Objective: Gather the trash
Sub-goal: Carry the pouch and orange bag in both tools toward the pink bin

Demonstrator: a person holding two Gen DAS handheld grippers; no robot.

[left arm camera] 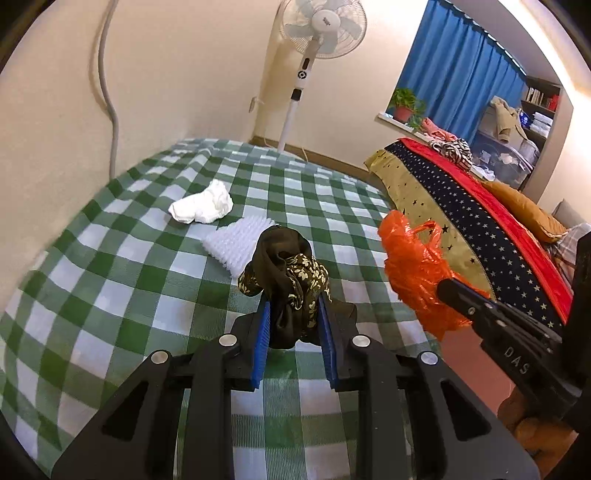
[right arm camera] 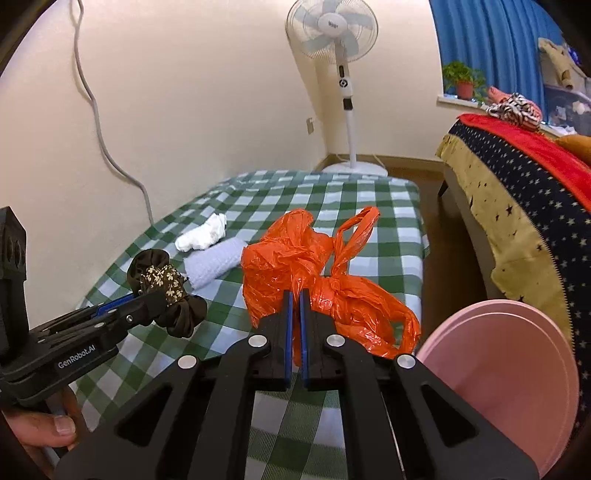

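My left gripper [left arm camera: 294, 306] is shut on a dark brown floral cloth bundle [left arm camera: 291, 266], held just above the green checked tablecloth [left arm camera: 110, 277]. From the right wrist view that gripper [right arm camera: 155, 295] and the bundle [right arm camera: 162, 280] are at the left. My right gripper [right arm camera: 296, 295] is shut on a crumpled orange plastic bag [right arm camera: 295, 258], which hangs from its blue pads. In the left wrist view the bag [left arm camera: 410, 266] is at the right, pinched by the right gripper [left arm camera: 445, 286]. A crumpled white tissue [left arm camera: 202, 206] and a white ribbed foam piece [left arm camera: 242, 242] lie on the cloth beyond.
A pink bin [right arm camera: 498, 369] stands at the lower right beside the table. A bed with a star-patterned blanket [right arm camera: 517, 206] runs along the right. A standing fan [right arm camera: 332, 33] is in the far corner, and a grey cable [right arm camera: 99, 129] hangs down the wall at the left.
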